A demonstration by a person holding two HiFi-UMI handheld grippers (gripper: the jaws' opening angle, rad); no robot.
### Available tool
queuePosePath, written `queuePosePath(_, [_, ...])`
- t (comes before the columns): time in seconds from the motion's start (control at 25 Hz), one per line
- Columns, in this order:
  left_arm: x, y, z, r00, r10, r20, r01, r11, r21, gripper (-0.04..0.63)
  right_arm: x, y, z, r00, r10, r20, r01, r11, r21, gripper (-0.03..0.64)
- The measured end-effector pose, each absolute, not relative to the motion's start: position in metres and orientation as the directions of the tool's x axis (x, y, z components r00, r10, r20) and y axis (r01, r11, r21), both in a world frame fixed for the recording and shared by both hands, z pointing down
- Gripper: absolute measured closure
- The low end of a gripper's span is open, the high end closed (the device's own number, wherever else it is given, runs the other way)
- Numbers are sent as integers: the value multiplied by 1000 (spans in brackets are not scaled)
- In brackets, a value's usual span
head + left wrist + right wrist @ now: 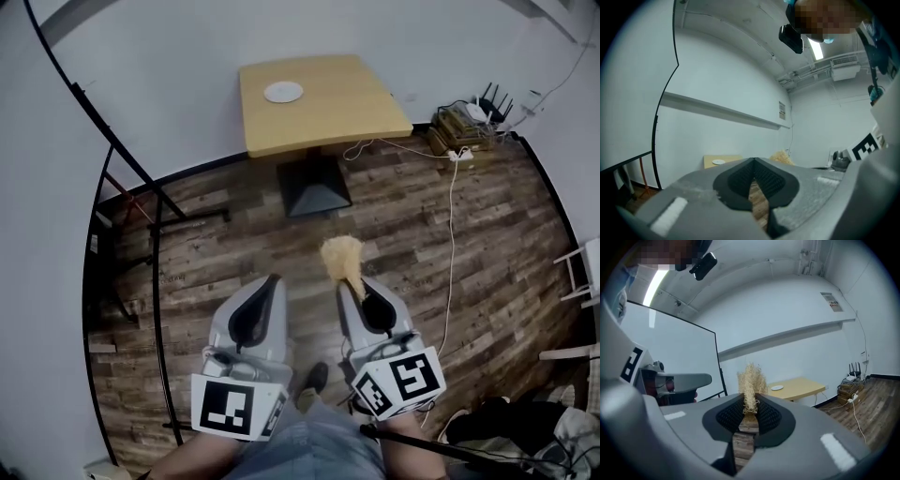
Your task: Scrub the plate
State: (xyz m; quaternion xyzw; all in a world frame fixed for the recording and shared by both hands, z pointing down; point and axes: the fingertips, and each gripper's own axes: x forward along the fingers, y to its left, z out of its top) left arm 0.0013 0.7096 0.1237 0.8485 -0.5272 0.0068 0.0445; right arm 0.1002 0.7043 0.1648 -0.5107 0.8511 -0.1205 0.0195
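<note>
The right tool (750, 411) is pinching a scrub puff (751, 380) btw its two black pads, w/ most of the dry, straw-like strands sticking out in front. The left tool (753, 174) is sitting closed w/ nothing in it. Both are pointing level over the wood floor (234, 234). The plate (283, 91) is lying far off on the yellow tabletop (328, 108), near its back left corner, well apart from both tools. It is looking small, white & hard, prob. smooth & slippery, so I am guessing it will be sliding when rubbed & could break if it falls. Holding it by the rim is looking like the best way. The scrub puff is looking light, soft & springy; strands may be slipping out unless pinched low. The tabletop is looking flat & bare, standing on one black foot (312, 187). White walls (141, 56) are going round the room, a cord (452, 216) is trailing over the floor on the right, & a black frame (155, 244) is standing on the left.
</note>
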Motion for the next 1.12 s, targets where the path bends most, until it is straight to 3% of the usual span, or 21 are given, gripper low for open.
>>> queuePosePath(0.68, [-55, 492, 117, 421, -907, 17, -901, -417, 119, 575, 52, 489, 157, -502, -858, 108, -855, 474, -208, 556])
queuePosePath(1.12, [-60, 437, 107, 466, -885, -14, -876, -464, 131, 575, 40, 431, 135, -482, -872, 83, -868, 464, -176, 556])
